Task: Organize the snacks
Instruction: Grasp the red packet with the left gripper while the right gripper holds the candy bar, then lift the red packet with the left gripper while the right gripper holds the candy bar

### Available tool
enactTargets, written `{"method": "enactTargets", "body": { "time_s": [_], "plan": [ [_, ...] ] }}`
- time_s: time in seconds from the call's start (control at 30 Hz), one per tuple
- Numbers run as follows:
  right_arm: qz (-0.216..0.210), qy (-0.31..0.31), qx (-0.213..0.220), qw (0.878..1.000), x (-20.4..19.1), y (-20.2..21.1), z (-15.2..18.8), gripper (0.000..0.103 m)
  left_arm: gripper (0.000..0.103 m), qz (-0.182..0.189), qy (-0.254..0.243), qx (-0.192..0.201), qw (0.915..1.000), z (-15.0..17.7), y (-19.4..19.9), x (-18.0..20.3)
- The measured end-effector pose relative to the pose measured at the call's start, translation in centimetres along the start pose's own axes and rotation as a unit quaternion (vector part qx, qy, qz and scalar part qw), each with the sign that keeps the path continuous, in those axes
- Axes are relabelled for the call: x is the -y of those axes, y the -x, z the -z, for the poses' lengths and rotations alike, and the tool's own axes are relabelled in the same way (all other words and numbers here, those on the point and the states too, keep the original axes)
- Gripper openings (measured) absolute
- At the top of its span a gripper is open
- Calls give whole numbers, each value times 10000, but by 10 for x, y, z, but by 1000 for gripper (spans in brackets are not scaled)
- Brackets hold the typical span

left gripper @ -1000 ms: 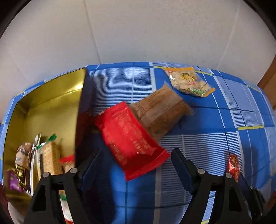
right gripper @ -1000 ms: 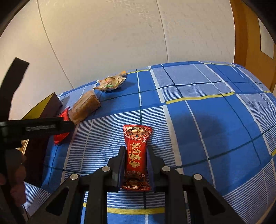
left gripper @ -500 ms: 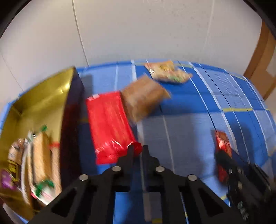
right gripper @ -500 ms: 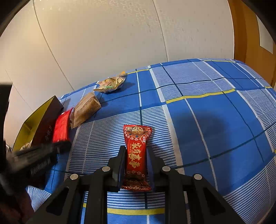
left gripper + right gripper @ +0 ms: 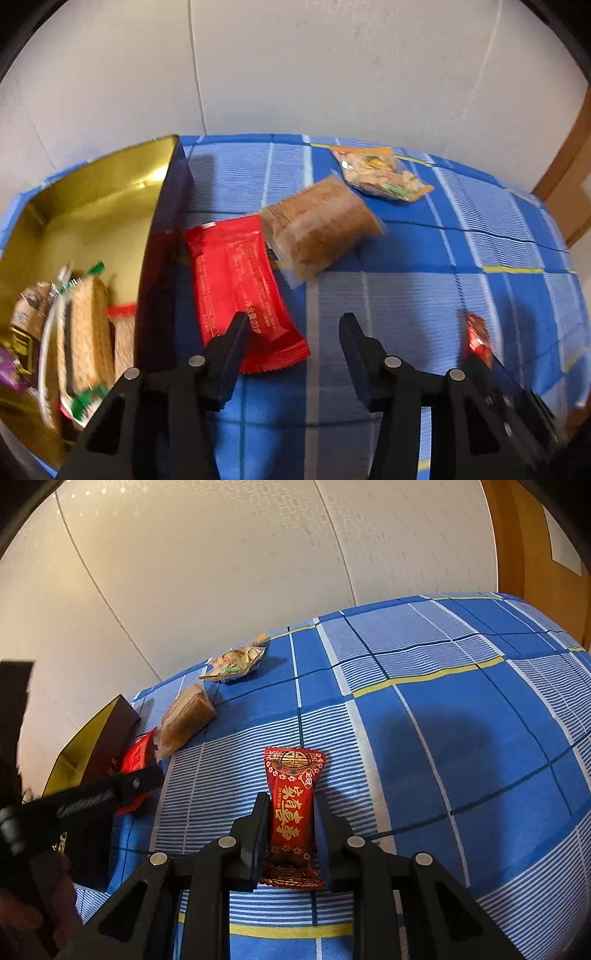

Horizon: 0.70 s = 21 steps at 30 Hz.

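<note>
My left gripper (image 5: pixel 293 330) is open and empty, its left finger over the near end of a flat red packet (image 5: pixel 240 284) that lies beside the gold-lined box (image 5: pixel 92 199). The box holds several wrapped snacks (image 5: pixel 86 332). A brown cake packet (image 5: pixel 321 229) lies partly on the red packet's far end, and a clear mixed-snack bag (image 5: pixel 380 173) lies farther back. My right gripper (image 5: pixel 291 812) is shut on a small red candy packet (image 5: pixel 291 805) resting on the blue checked cloth (image 5: pixel 443 738). The left gripper shows in the right wrist view (image 5: pixel 92 797).
The box wall (image 5: pixel 162 258) stands dark and tall just left of the red packet. A white wall backs the table. A wooden door frame (image 5: pixel 569 177) is at the right. The right gripper with its candy (image 5: pixel 478 338) sits at the left wrist view's lower right.
My left gripper shut near the red packet half a second ago and has opened again; the red packet has turned and shifted toward the box. The right gripper has stayed still on the candy.
</note>
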State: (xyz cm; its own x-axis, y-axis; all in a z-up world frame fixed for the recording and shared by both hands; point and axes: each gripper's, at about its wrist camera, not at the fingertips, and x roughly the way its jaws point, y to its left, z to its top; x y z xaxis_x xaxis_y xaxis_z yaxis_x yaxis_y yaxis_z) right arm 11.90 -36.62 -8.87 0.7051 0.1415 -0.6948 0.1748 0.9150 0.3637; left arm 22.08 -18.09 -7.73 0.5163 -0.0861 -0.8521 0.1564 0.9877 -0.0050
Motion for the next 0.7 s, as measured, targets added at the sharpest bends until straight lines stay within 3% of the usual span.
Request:
{"method": "enactTargets", "body": {
  "time_s": [0.17,0.2,0.27,0.3,0.37,0.53,0.7],
  "plan": [
    [-58,-1,-19,10000,0,-1,0,23,52,-619,-418,29,9972,-7,-13,8],
    [-65,-3,-20,10000,1,-1,-1,23,48,-736,-508,105,9959,-6,-14,10],
    [-81,-25,-19,10000,1,-1,-1,23,26,-1034,-733,298,9915,-1,-15,13],
    [-93,-44,-19,9999,2,-1,-1,23,23,-1007,-800,360,9910,-2,-20,13],
    [-120,-81,-17,9999,3,-1,-1,23,6,-908,-994,478,9897,3,-17,15],
    [-127,-168,2,9998,4,-1,0,23,2,-574,-871,578,9929,24,-9,13],
    [-156,-291,12,9995,7,0,-1,23,2,391,-678,598,9951,49,13,10]
  ]
}}
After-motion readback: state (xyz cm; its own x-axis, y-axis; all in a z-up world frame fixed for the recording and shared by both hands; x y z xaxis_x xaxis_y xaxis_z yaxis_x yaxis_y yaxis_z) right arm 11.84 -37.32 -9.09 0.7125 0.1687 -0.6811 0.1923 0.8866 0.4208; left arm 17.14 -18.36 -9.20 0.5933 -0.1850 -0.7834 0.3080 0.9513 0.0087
